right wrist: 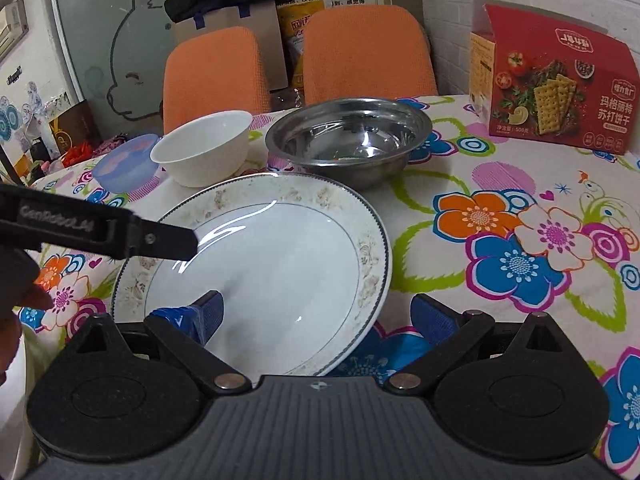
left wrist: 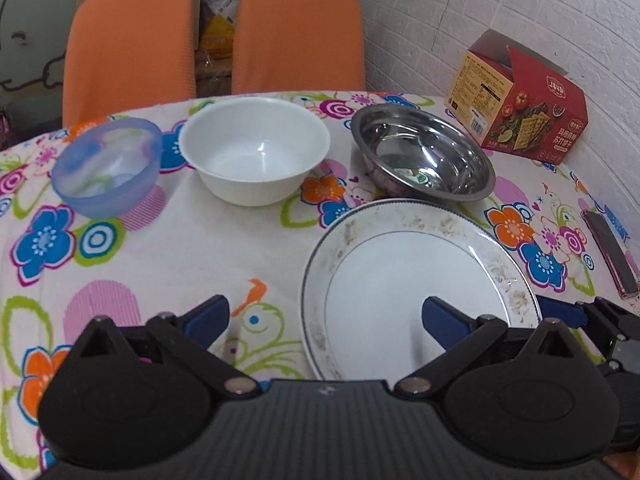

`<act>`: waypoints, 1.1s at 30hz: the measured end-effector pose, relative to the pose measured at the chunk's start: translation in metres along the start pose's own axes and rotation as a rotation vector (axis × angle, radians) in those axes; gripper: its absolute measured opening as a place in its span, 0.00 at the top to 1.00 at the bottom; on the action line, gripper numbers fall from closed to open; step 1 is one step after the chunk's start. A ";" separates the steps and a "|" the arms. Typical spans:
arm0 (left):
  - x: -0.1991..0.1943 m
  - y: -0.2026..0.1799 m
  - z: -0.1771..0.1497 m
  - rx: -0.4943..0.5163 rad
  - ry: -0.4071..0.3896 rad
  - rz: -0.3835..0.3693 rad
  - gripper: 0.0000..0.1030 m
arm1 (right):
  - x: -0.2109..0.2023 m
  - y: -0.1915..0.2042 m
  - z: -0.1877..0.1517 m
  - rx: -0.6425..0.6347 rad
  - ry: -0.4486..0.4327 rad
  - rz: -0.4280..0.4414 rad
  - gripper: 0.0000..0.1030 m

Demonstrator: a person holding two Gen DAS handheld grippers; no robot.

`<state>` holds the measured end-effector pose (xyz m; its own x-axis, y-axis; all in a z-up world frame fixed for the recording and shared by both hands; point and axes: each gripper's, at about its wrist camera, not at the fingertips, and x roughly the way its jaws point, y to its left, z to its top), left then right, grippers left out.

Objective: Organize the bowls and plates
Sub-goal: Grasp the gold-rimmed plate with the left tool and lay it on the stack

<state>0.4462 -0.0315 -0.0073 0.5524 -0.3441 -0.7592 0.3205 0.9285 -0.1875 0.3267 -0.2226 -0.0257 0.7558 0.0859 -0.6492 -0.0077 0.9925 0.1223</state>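
Hovering low over the flower-patterned counter (left wrist: 192,248), the left hand-held gripper (left wrist: 326,318) has its blue-padded fingers spread wide, holding nothing; its right finger hangs above the near edge of the white ceramic plate with a faded floral rim (left wrist: 420,280). Ahead of it stand three bowls in a row: a translucent blue plastic bowl (left wrist: 106,166) to the far left, a white ceramic bowl (left wrist: 254,150) straight ahead, and a shiny stainless steel bowl (left wrist: 424,154) ahead to the right, just beyond the plate. A red cracker box (left wrist: 520,100) sits farther right by the white brick wall (left wrist: 480,8).

The right hand-held gripper (right wrist: 316,316) is likewise spread and empty, its left finger over the plate's near part and its right finger over the cloth beside the rim. Two orange chairs (right wrist: 216,72) stand behind the counter.
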 end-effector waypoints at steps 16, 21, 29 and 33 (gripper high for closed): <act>0.019 -0.028 -0.004 0.098 0.034 0.035 0.30 | 0.011 0.034 -0.008 -0.063 -0.044 -0.053 0.12; 0.014 -0.020 -0.005 0.048 0.049 0.010 0.31 | -0.003 0.033 -0.011 -0.017 -0.061 0.000 0.12; -0.019 -0.029 -0.015 0.041 0.012 -0.002 0.31 | -0.033 0.048 -0.018 -0.029 -0.110 -0.029 0.12; -0.039 -0.030 -0.023 0.040 -0.011 0.001 0.32 | -0.049 0.058 -0.022 -0.036 -0.127 -0.032 0.12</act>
<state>0.3973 -0.0424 0.0141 0.5614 -0.3447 -0.7524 0.3503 0.9226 -0.1613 0.2747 -0.1673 -0.0036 0.8326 0.0451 -0.5520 -0.0044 0.9972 0.0748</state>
